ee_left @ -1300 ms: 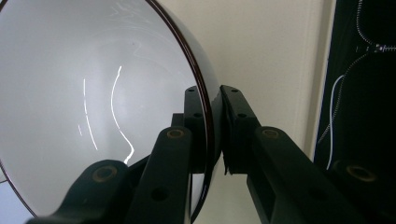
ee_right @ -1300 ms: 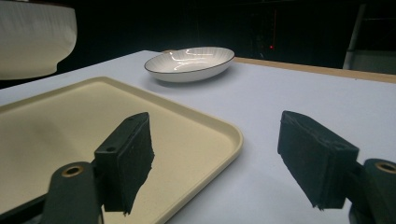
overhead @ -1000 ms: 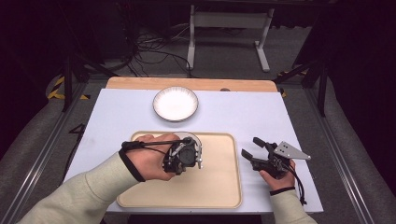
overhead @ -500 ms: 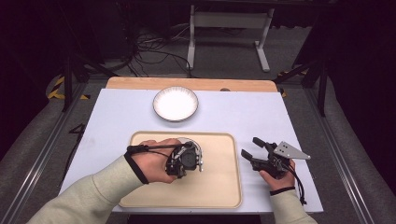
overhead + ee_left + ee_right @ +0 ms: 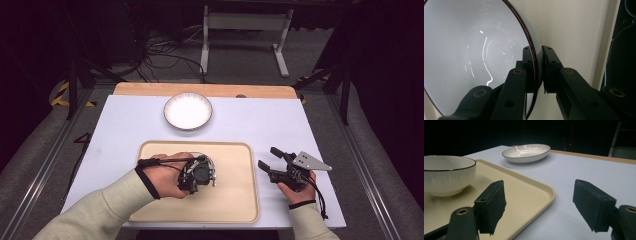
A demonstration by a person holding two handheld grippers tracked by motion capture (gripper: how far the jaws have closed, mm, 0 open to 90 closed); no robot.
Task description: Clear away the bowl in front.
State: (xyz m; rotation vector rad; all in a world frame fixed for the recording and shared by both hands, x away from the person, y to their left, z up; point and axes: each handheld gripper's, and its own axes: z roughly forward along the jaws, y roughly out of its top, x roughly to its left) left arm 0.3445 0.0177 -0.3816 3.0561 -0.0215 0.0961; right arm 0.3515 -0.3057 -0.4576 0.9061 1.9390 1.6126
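— While a person works at a white bench (image 5: 125,130), what does the left gripper (image 5: 197,175) hold?

— Its black fingers (image 5: 549,65) are clamped on the rim of a white bowl (image 5: 474,55) with a dark edge line, one finger inside the wall and one outside. From above, the gripper sits over the cream tray (image 5: 235,200), the person's left hand (image 5: 165,175) wrapped around it, and the bowl is mostly hidden beneath.

— And where does the bowl sit?

— On the tray, toward its left half. The right gripper view shows the bowl (image 5: 447,173) standing upright with its foot on the tray (image 5: 524,195).

— The other hand?

— The right gripper (image 5: 272,162) rests just beside the tray's right edge, over the bare bench, with its fingers (image 5: 492,205) spread wide and nothing between them. A grey three-cornered plate rides on top of it.

— Anything else on the bench?

— A shallow white plate (image 5: 188,111) with a ribbed rim, well apart from the tray, toward the far side.
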